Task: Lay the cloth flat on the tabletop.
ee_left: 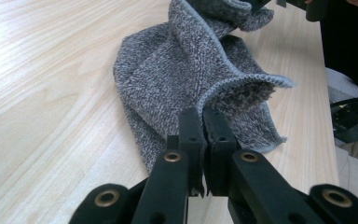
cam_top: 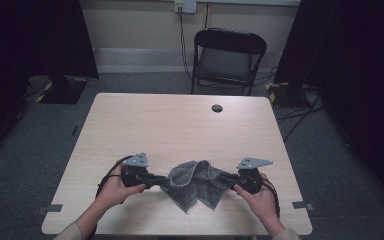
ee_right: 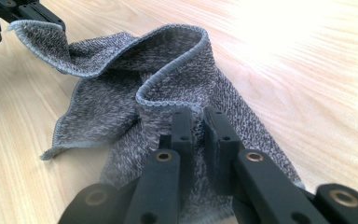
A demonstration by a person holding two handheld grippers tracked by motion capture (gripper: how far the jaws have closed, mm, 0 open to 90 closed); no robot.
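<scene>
A: Status of the cloth (cam_top: 195, 184)?

B: Grey knit cloth, near edge of the table (cam_top: 180, 120), between the two hands. Middle sags onto the wood; both ends are raised, so it hangs in a shallow fold w/ a ridge standing up in the centre.

A: Left gripper (cam_top: 156, 180)?

B: Jaws pressed together on the cloth's hemmed edge. In the left gripper view the black pads meet w/ the hem (ee_left: 242, 83) coming out right above them. Pinch sits at the corner, prob. so the edge can be pulled straight w/o bunching.

A: Right gripper (cam_top: 228, 179)?

B: Same: jaws clamped on cloth, fabric visibly caught between the pads in the right gripper view (ee_right: 193, 122). Grip is at the opposite end of the same side, approx. mirror of the left.

A: Why both ends at once?

B: Judgement only: two pinch points on one edge let the hands spread apart and tension it, i.e. flatten or fold the cloth. Grippers point inward toward each other, level w/ the table, which keeps the lower part dragging on the wood as an anchor.

A: Anything else nearby?

B: Folding chair (cam_top: 228, 57) beyond the far side, cable hole (cam_top: 217, 108) in the top. Both well apart from the work
</scene>
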